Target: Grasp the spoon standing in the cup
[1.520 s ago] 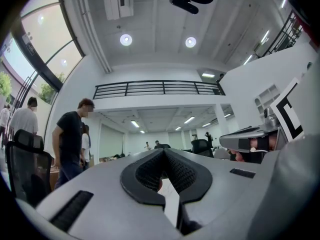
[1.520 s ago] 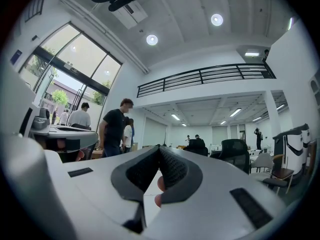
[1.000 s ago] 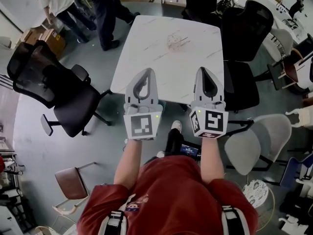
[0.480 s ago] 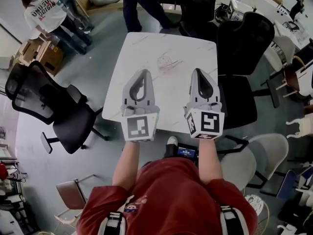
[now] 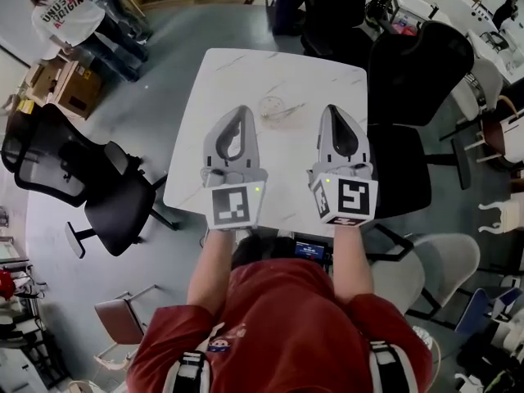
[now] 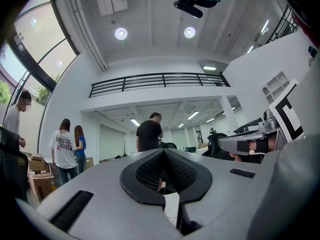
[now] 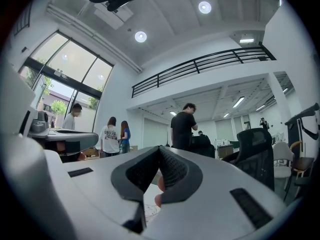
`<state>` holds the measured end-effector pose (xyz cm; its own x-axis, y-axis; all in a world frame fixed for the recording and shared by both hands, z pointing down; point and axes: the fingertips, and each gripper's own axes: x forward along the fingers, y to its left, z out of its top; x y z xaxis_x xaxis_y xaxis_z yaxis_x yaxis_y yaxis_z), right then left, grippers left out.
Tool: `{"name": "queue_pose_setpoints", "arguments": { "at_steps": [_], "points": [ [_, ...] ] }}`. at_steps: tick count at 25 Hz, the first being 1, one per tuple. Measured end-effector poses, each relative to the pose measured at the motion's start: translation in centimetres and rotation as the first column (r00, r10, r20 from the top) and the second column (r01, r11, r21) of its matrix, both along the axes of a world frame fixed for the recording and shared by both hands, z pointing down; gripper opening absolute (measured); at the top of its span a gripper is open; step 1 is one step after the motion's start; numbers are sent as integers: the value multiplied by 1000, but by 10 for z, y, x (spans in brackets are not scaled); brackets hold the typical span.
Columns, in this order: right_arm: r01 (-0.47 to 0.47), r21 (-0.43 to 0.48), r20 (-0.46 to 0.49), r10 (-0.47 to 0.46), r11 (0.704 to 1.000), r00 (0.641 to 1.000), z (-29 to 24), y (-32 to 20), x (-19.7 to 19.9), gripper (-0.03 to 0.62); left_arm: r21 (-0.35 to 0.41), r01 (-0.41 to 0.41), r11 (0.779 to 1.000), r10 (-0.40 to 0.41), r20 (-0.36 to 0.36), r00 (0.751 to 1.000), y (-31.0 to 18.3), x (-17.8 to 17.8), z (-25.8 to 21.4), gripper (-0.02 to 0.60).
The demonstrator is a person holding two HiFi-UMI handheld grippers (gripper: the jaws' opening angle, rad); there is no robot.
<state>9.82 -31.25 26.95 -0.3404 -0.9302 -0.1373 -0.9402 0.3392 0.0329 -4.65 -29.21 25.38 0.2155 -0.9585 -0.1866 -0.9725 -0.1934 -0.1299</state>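
A clear glass cup stands on the white marble table, and a thin spoon leans out of it to the right. In the head view my left gripper hovers over the near half of the table, its tip just left of and nearer than the cup. My right gripper is level with it, to the cup's right. Both point away from me, each with its jaws shut and nothing between them. The left gripper view shows my left gripper tip closed, and the right gripper view shows my right gripper the same.
Black office chairs stand left of the table and at its right; a grey chair is at the near right. A person in a white shirt and cardboard boxes are at the far left.
The table and cup have drawn nearer, and both grippers now reach further over the table, either side of the cup. The people at the back have shifted toward the frame's edge.
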Motion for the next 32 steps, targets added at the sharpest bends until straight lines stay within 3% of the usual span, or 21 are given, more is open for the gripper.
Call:
{"name": "queue_pose_setpoints", "arguments": {
  "at_steps": [16,32],
  "points": [
    [-87,-55,-7,87,995,996,23,-39,-38,3,-8,-66,998,66,-25,998,-40,-45,12,2],
    [-122,-112,1,123,986,992,46,-57,-42,3,-13,-80,997,80,-33,996,-54,-53,16,2]
  ]
}}
